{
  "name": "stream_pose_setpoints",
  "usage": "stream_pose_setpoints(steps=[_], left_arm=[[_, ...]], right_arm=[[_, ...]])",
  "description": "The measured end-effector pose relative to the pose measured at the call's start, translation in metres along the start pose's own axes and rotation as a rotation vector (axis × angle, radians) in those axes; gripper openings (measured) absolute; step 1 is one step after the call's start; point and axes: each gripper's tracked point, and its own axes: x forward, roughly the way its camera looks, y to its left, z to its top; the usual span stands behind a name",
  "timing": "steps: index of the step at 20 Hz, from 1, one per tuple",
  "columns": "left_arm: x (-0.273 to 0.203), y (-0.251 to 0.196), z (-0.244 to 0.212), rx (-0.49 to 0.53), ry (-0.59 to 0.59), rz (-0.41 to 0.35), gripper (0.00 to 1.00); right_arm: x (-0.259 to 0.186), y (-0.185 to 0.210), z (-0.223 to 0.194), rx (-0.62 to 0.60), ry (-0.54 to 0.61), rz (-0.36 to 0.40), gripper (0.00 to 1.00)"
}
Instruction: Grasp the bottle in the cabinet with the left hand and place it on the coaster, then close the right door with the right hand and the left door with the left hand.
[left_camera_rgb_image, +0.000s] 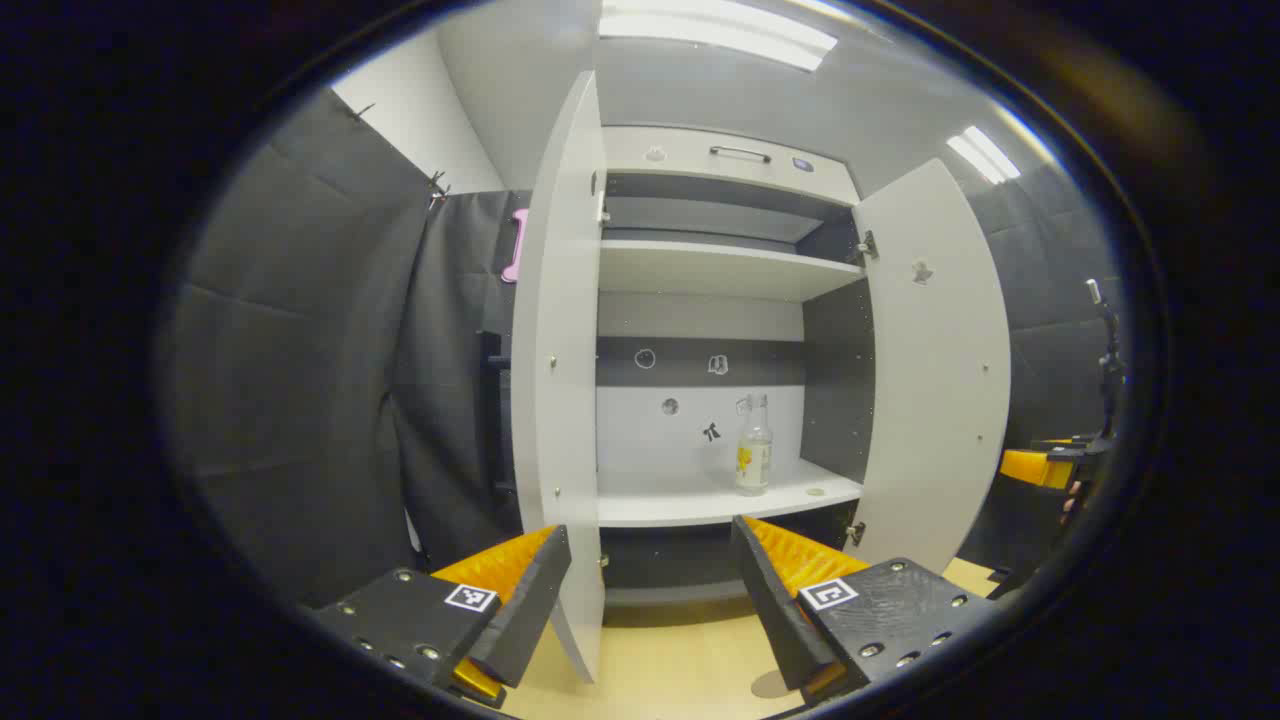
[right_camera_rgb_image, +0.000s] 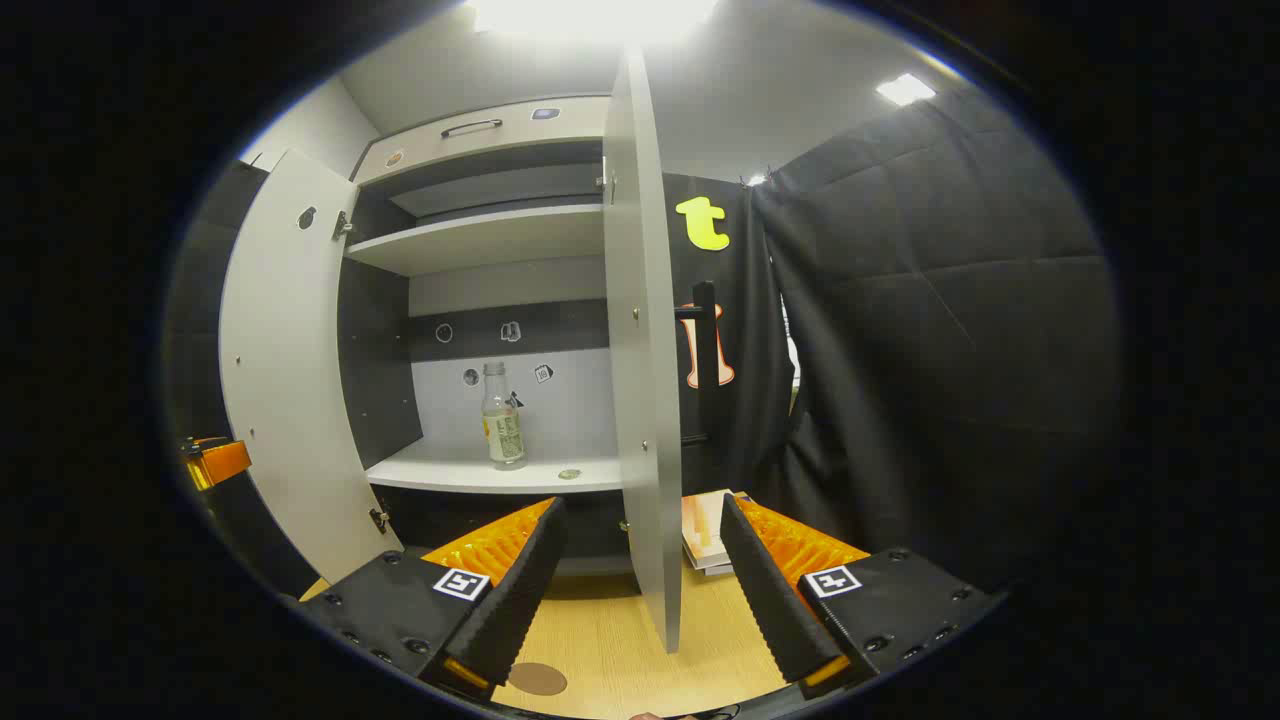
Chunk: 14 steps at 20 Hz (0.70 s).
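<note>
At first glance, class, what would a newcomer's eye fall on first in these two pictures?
Probably the tall white cabinet with both doors swung wide open. Next, the lone clear bottle standing upright on the lower shelf. Then the open left gripper in front of it, above the wooden table.

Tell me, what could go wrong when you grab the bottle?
The bottle stands tall and thin on the shelf, so a sideways bump from the open left gripper might tip it. Both doors hang open: the left door is close to the fingers and could get clipped on the way in.
</note>
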Motion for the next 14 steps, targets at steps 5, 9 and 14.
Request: stream_pose_setpoints(steps=[5,9,14], left_arm=[[-0.003,-0.006,-0.003,-0.01,0.003,0.004,0.93],[-0.01,-0.003,-0.003,0.008,0.003,0.012,0.93],[-0.015,-0.002,-0.003,0.0,0.006,0.011,0.93]], right_arm=[[-0.006,-0.01,0.0,-0.002,-0.006,-0.011,0.98],[-0.009,-0.012,-0.001,0.001,-0.002,-0.01,0.99],[-0.012,-0.011,0.002,0.006,-0.01,-0.005,0.99]])
